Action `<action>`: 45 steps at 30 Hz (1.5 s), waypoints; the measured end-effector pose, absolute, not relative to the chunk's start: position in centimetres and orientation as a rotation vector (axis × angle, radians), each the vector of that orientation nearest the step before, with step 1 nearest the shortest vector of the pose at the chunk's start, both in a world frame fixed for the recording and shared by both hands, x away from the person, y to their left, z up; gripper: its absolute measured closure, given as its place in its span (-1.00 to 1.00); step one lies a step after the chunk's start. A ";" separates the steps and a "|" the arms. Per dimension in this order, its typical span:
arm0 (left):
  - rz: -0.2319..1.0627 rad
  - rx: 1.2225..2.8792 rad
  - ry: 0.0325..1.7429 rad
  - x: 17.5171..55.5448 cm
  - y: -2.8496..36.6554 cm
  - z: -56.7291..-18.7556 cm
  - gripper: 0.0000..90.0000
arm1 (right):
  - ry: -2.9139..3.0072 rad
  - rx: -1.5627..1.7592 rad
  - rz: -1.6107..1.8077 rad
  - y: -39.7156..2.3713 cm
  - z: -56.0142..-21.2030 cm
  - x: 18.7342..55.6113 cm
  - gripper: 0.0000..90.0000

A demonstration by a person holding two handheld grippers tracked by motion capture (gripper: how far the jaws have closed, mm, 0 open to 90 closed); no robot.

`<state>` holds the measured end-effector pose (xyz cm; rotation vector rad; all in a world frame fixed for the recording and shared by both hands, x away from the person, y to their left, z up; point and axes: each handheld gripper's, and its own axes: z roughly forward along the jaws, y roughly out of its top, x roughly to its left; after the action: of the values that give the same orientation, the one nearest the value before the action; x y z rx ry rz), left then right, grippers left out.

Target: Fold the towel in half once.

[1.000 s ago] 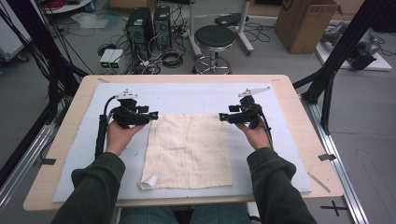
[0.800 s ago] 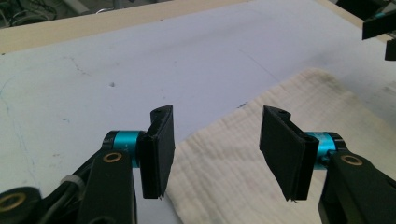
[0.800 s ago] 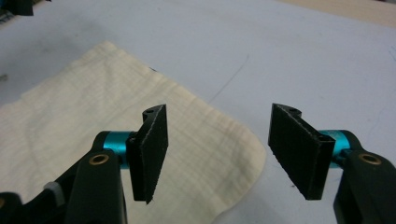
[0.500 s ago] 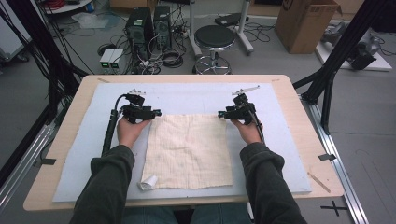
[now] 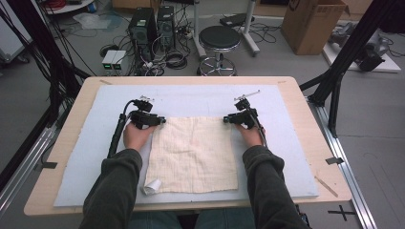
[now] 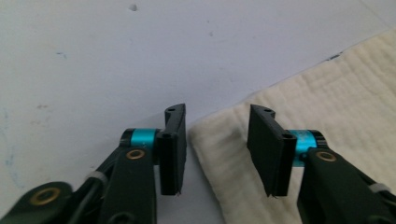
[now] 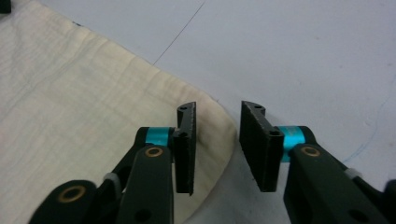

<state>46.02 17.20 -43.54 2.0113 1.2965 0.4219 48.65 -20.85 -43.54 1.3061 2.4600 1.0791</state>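
Both of our hands have come down and slid inward since the earlier high view, so that each tool now sits at a far corner of the cream cloth (image 5: 193,155), and both pairs of jaws have just been closing, though neither has reached the fabric. We see the cloth lying flat and nearly square on the pale blue mat (image 5: 286,143), its far edge running straight across between our two hands and its near left corner curled up in a small white fold (image 5: 153,185). In the left gripper view the left gripper (image 6: 217,144) stands with jaws apart, the cloth's rounded corner between them but closer to the right-hand jaw, nothing pinched. In the right gripper view the right gripper (image 7: 217,144) is likewise apart, the other far corner lying under its left-hand jaw and poking into the gap. What the next move turns on, we judge, is that each corner lies a little inward of its tool's centre line, toward the cloth's middle, so each pinch would catch only the very tip unless we shift inward first. Both hands look equally near their corners, on the wooden table (image 5: 71,191)
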 end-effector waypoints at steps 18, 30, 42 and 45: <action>0.421 1.823 1.269 45.7 19.2 -40.9 0.92 | 2.422 1.240 1.173 -21.1 -40.9 48.8 0.87; 0.420 1.817 1.202 45.1 19.7 -39.1 0.92 | 2.393 1.245 1.262 -21.3 -39.3 48.7 0.87; 0.425 1.821 1.116 42.2 20.1 -38.2 0.92 | 2.426 1.158 1.341 -21.7 -38.5 46.7 0.87; 0.428 1.818 1.109 41.4 20.4 -38.5 0.92 | 2.434 1.141 1.367 -22.1 -38.4 45.9 0.87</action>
<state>41.37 20.43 -38.49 1.8180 1.1090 0.4278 45.91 -22.12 -38.44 1.1415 2.4335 1.3669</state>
